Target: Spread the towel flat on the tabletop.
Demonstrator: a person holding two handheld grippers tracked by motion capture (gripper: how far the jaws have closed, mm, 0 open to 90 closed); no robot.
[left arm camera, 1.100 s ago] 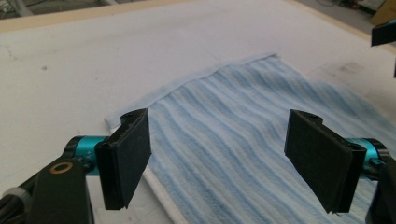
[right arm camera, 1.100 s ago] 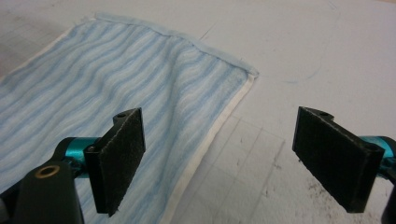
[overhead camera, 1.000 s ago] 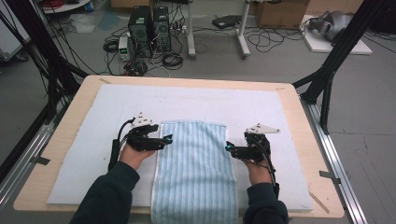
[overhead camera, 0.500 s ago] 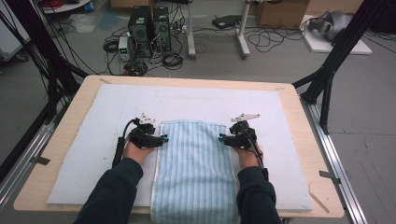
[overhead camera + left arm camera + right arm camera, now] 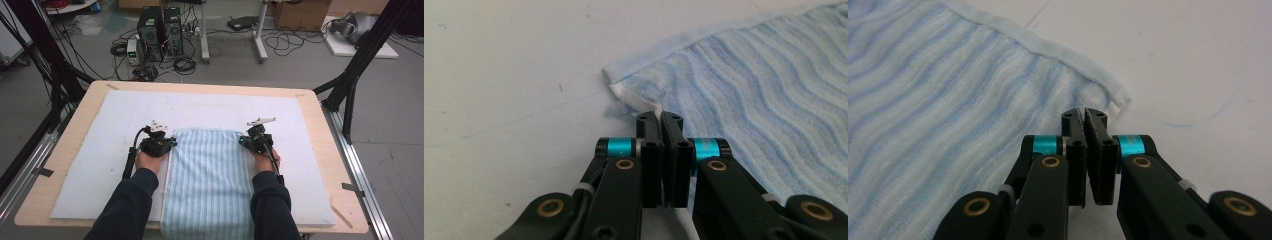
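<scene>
Lying flat on the white mat (image 5: 100, 165) near the table's (image 5: 80, 107) front edge, the blue striped towel (image 5: 207, 180) sits between both hands. The left gripper (image 5: 172, 142) has its jaws pressed together at the towel's far left corner (image 5: 624, 87). The right gripper (image 5: 241, 141), jaws likewise together, sits at the far right corner (image 5: 1110, 95). Whether either pinches cloth is unclear.

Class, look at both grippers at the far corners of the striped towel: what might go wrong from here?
1. The left gripper seems shut on only a thin bit of the towel edge, so it may slip out.
2. The right gripper sits just as near its corner; one losing hold first would probably skew the towel.
</scene>
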